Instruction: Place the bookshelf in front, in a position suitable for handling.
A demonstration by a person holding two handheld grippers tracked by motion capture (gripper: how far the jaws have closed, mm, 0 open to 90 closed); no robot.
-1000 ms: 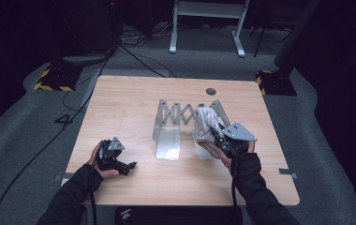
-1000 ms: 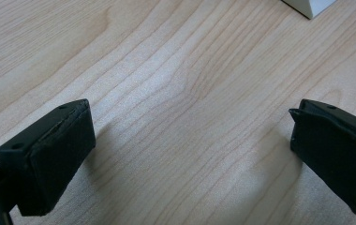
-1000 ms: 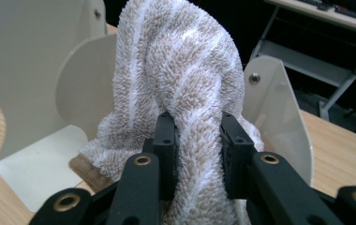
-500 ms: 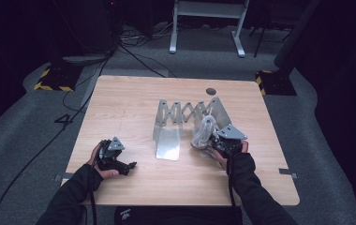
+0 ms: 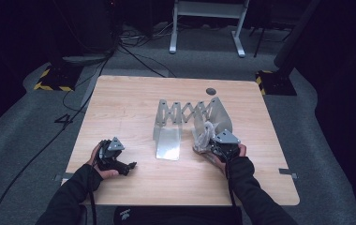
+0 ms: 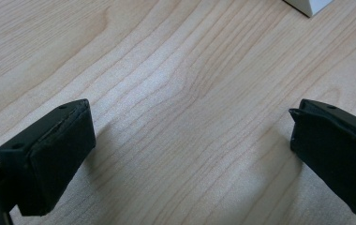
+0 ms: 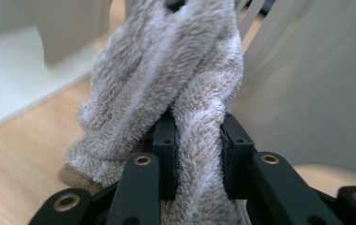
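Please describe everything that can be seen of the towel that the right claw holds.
The towel is pale grey-white, of fluffy terry cloth, bunched and twisted into thick folds. The right claw is shut on one fold; its black jaws press it from both sides. It rises from the claw, and its lower edge lies on or just above the wooden table, beside the metal folding rack.

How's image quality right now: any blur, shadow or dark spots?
Right gripper view: towel sharp at the pads, rack behind it out of focus. Left gripper view: sharp wood grain, soft shadows beside both fingers. High view: table evenly lit, floor around it very dark.
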